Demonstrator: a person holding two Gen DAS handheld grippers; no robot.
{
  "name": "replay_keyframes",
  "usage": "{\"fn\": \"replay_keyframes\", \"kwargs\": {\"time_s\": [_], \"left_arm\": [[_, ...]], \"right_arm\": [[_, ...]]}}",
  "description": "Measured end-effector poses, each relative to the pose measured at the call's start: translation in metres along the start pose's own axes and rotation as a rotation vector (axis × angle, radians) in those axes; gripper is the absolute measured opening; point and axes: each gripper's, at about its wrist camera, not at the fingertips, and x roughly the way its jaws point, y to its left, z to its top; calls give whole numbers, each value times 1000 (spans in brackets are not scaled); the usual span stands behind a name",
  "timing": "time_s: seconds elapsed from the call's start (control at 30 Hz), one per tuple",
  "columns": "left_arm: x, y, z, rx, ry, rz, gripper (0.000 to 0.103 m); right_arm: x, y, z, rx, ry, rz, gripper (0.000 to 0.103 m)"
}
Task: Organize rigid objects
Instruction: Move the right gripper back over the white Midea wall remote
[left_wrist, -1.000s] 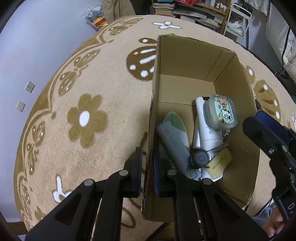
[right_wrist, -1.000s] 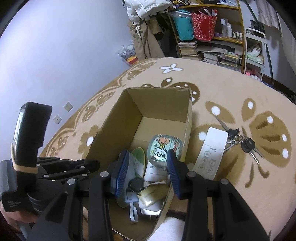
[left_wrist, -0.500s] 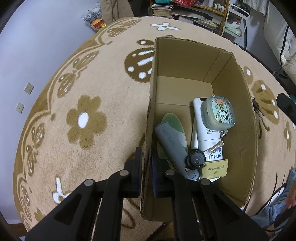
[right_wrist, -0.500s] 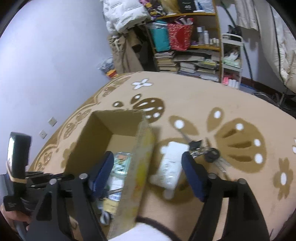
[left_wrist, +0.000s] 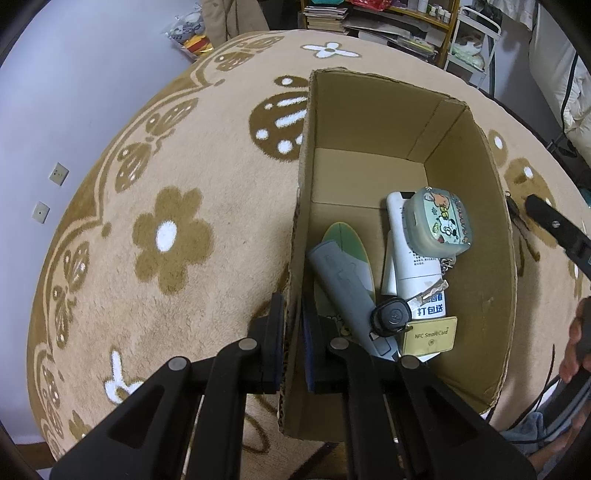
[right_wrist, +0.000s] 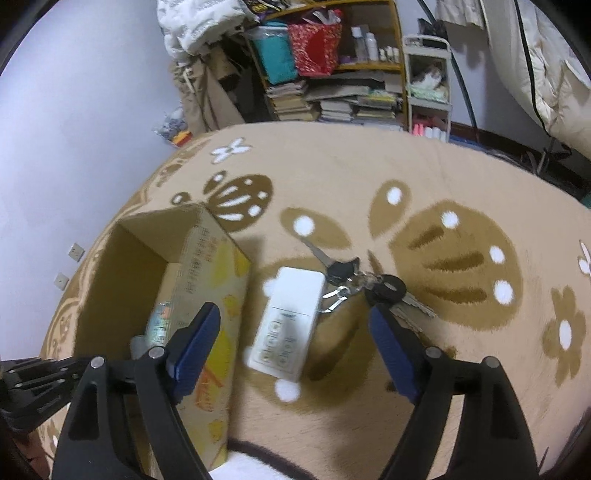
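Observation:
A cardboard box (left_wrist: 476, 206) stands on the patterned rug. My left gripper (left_wrist: 293, 321) is shut on its left wall. Inside lie a cartoon pouch (left_wrist: 441, 223), a white remote (left_wrist: 410, 254), a grey remote (left_wrist: 341, 280), a green oval board (left_wrist: 347, 240), a black car key (left_wrist: 391, 315) and a gold card (left_wrist: 430, 334). My right gripper (right_wrist: 293, 343) is open and empty, above a white remote (right_wrist: 288, 317) on the rug beside the box (right_wrist: 207, 273). A bunch of keys (right_wrist: 369, 286) lies right of that remote.
The rug (right_wrist: 424, 177) spreads around the box. Shelves with books and bags (right_wrist: 332, 74) stand at the far wall. A white trolley (right_wrist: 428, 81) is next to them. A hand (left_wrist: 576, 339) shows at the right edge of the left wrist view.
My right gripper has moved out of the box to the right and opened wider; it is now over the white remote on the rug. The left gripper still clamps the box wall.

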Motion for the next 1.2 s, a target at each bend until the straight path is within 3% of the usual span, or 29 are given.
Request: {"fn": "replay_keyframes", "kwargs": {"time_s": [0.33,0.67,1.2], "left_arm": [[0,-1,0,3,0,6,8],[0,-1,0,5,1,8,9],[3,0,2,5,7,7,9]], "right_arm": [[30,-32,-2,126,40,-16,88],[62,-28,-5,163,93,27,88],[90,-8,-15,89,121,30,88]]}}
